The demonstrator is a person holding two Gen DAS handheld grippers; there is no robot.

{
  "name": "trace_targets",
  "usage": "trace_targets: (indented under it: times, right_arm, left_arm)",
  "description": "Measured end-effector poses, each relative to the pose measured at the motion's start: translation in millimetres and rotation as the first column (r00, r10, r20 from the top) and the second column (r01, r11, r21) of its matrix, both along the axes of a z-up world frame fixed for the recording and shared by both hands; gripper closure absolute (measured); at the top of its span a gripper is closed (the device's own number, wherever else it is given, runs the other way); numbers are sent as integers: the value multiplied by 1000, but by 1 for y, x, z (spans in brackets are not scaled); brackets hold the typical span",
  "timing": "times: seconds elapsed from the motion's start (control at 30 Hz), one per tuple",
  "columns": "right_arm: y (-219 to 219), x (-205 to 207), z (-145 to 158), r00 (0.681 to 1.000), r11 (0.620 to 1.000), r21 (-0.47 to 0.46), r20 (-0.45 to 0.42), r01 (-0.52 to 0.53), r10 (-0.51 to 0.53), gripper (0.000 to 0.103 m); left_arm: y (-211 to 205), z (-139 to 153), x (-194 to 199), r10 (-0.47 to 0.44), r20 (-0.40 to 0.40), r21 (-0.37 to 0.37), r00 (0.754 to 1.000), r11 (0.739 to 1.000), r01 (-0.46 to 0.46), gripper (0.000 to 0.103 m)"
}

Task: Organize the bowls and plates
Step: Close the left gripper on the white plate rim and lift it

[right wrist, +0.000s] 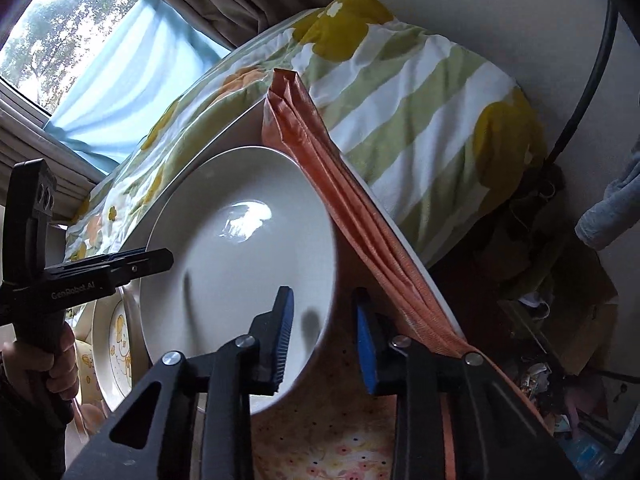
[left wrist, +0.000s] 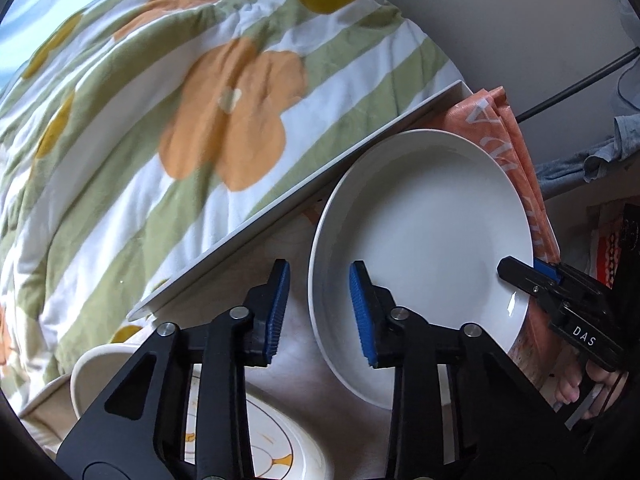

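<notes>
A plain white plate [left wrist: 424,232] lies tilted over the tabletop, its far edge against a folded orange cloth [left wrist: 504,120]. My left gripper [left wrist: 320,268] straddles its left rim, one blue pad inside the plate and one outside. In the right wrist view the left gripper [right wrist: 168,258] looks pinched on that rim. My right gripper [right wrist: 323,294] clamps the opposite rim of the white plate [right wrist: 240,260], one finger inside and one outside. The left wrist view shows the right gripper [left wrist: 508,268] with its top finger flat on the plate.
A patterned plate [left wrist: 280,452] and a cream bowl [left wrist: 100,368] sit below the left gripper. The patterned plate [right wrist: 116,344] partly hides under the white one. A white board edge [left wrist: 320,168] separates the table from a floral quilt [left wrist: 200,120]. A hand [right wrist: 60,368] holds the left gripper.
</notes>
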State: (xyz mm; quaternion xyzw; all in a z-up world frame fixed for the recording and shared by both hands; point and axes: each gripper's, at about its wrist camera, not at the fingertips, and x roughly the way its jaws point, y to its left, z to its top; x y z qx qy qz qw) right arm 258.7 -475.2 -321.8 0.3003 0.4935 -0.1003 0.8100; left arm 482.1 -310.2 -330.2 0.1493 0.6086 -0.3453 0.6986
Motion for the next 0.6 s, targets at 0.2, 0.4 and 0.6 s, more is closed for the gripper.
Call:
trace_targets:
  times: [0.2, 0.4, 0.6]
  right_arm:
    - [1, 2, 0, 1000, 1000, -18, -8, -20, 20, 90]
    - [-1, 3, 0, 999, 999, -15, -17, -34, 33, 90]
    - [1, 1, 4, 999, 999, -22, -11, -42, 41, 90]
  left_arm:
    - [-3, -2, -4, -29, 5, 7, 1000, 1000, 29, 90]
    - [-4, 2, -9, -31, 21, 16, 999, 999, 31, 90]
    - [-2, 12, -16, -27, 54, 14, 998, 1000, 26, 90]
